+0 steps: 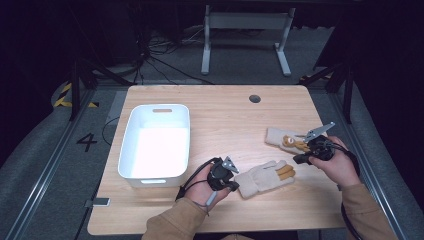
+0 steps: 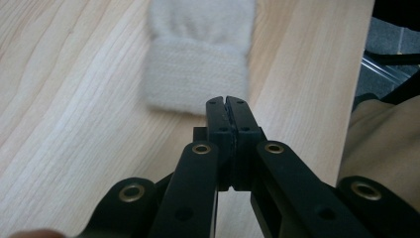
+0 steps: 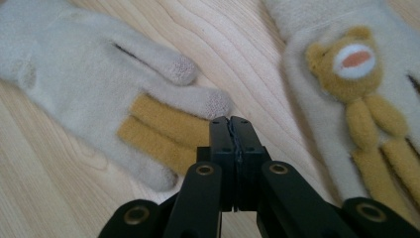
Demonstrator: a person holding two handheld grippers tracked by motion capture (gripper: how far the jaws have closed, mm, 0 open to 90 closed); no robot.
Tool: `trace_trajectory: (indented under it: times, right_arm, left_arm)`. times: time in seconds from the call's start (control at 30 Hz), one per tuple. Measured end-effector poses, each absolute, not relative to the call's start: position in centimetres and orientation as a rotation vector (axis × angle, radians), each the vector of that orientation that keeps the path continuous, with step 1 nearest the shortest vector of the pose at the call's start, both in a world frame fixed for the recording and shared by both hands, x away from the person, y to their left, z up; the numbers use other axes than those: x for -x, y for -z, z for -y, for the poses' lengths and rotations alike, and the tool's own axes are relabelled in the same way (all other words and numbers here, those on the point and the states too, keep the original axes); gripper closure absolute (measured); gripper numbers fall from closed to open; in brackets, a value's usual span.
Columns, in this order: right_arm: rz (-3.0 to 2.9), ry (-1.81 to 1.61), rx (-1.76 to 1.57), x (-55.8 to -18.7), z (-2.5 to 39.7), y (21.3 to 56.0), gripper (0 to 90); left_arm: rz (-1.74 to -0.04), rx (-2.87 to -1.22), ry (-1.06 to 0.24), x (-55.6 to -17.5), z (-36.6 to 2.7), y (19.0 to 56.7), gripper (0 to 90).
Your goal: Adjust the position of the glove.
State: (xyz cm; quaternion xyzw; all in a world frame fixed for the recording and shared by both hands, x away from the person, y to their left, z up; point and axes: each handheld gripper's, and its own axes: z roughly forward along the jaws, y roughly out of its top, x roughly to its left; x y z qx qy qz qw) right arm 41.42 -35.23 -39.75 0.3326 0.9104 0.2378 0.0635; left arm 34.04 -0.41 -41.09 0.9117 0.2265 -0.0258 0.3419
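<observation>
Two soft, light knit gloves [image 1: 263, 178] [image 1: 283, 140] right of the white bin [image 1: 156, 141]; both hand-held grippers [image 1: 234, 186] [image 1: 298, 159] closed, empty; pinch the cuff [image 2: 196, 74].

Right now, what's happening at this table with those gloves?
A person sits at a wooden table with a tool in each hand. The left tool, jaws shut, sits at the cuff of the near glove. The right tool, also shut, is between that glove's fingers and the bear glove. Neither glove is gripped. A white bin stands to the left.
</observation>
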Motion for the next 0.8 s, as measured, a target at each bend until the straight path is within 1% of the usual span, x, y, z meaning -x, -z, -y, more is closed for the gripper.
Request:
trace_trajectory:
  times: [0.33, 0.53, 0.8]
  right_arm:
    - [-2.730, -0.716, -1.040, -40.9, 36.0, 39.9, 90.0]
    - [-2.685, -0.740, -1.085, -39.8, 36.9, 39.8, 90.0]
    - [-2.669, -0.722, -1.139, -38.8, 38.0, 40.3, 90.0]
  left_arm:
    - [-0.490, -2.369, 0.095, -33.6, 1.9, 40.7, 90.0]
    - [-0.404, -2.392, 0.153, -33.6, 3.4, 41.0, 89.4]
    - [-0.359, -2.406, 0.213, -33.8, 4.9, 41.8, 89.2]
